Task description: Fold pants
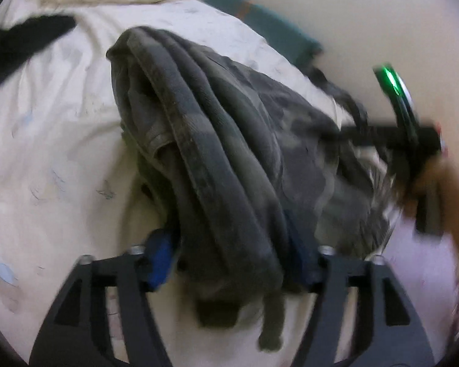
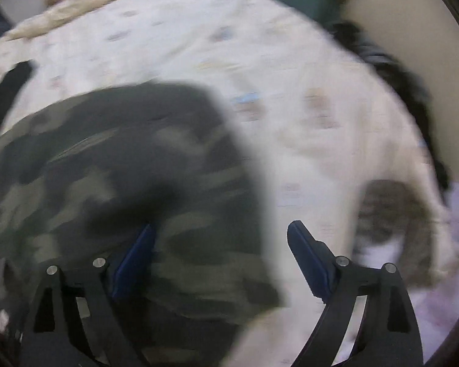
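Fold laid down; camouflage pants [image 1: 217, 140] bunched on the bedsheet [image 1: 61, 128].
Left gripper [image 1: 232, 263] and right gripper [image 2: 220, 253] spread, cloth loose between; thick ridge toward 11 o'clock best flattened before regripping.

**Camouflage pants lying bunched on the pale bedsheet**

The pants [image 1: 217, 140] are showing a dark green and grey camouflage print, and they are lying on the light, faintly patterned bedsheet [image 1: 52, 116]. In the left wrist view they are filling the centre of the frame, gathered into long thick ridges that are running from the upper left down toward the bottom centre, with a flatter camouflage panel spreading to the right. In the right wrist view the pants [image 2: 131, 183] are occupying the left and lower-left of the frame, blurred, with their rounded edge curving down through the middle.
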Demonstrator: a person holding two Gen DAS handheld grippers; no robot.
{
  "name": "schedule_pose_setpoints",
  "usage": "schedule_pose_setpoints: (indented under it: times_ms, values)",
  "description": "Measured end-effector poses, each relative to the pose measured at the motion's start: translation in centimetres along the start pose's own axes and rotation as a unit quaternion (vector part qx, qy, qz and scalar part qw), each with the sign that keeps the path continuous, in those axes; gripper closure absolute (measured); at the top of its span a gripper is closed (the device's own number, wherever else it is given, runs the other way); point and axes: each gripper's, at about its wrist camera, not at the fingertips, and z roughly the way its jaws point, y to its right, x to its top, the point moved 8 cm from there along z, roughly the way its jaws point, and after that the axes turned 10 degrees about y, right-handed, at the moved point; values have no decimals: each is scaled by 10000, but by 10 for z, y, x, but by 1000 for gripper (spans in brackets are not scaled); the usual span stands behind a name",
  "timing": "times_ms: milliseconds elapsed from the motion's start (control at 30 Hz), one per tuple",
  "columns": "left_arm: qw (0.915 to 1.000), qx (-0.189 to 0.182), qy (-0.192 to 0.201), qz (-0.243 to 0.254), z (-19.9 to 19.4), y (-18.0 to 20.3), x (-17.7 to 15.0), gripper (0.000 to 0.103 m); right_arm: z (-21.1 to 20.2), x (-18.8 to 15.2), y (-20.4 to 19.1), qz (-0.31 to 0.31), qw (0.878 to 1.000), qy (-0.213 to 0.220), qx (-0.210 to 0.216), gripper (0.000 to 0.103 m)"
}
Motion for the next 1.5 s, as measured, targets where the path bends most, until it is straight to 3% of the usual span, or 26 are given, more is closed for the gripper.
schedule_pose_setpoints:
  times_ms: [67,100,167,233,267,333,400,467,533,600,733,867,1000,1100,1200,1300,1367,1500]
  values:
    - [9996,115,-200,192,-9,-15,-2,28,-10,6,22,324,9986,-133,-401,14]
    - [9996,214,-81,145,-22,-24,3,28,-17,10,26,447,9981,-62,-412,14]
    - [9976,563,399,-83,-50,-37,18,29,-39,29,18,497,9978,426,-141,14]
    - [9930,565,1024,-165,-75,-31,49,29,-49,40,6,467,9969,636,25,18]
    - [9930,521,1057,-62,-75,-24,58,28,-54,45,0,481,9960,752,95,18]
    - [9963,459,712,130,-51,-9,74,28,-54,43,-18,654,9946,683,436,19]
    - [9980,440,448,80,-26,-4,78,28,-44,24,-40,950,9905,248,967,21]
    - [9972,733,-37,150,6,-11,65,28,-27,-4,-67,1117,9834,-293,1402,21]
    - [9922,963,-781,-136,36,-33,36,25,-10,-23,-87,692,9882,-495,1276,21]
    - [9885,874,-1055,-634,47,-52,20,25,6,-36,-101,351,9902,-679,1171,21]
    - [9877,988,-1149,-392,60,-60,2,21,32,-48,-118,64,9925,-799,925,15]
    - [9895,927,-896,-648,45,-61,7,15,20,-39,-114,33,9942,-574,911,15]
    - [9933,975,-531,-321,-3,-54,19,15,-27,-20,-103,129,9947,53,1015,16]
    - [9895,1417,15,271,-57,-58,33,11,-73,-12,-108,332,9885,662,1320,16]
    - [9848,1595,524,440,-120,-67,37,11,-118,-13,-128,275,9810,1187,1509,15]
    - [9828,1624,826,311,-166,-83,38,11,-161,-25,-158,261,9732,1540,1687,9]
    - [9763,1848,1100,230,-209,-97,32,11,-190,-43,-185,309,9667,1723,1865,0]
    - [9620,2236,1561,148,-291,-127,17,11,-234,-82,-239,333,9543,2048,2152,0]
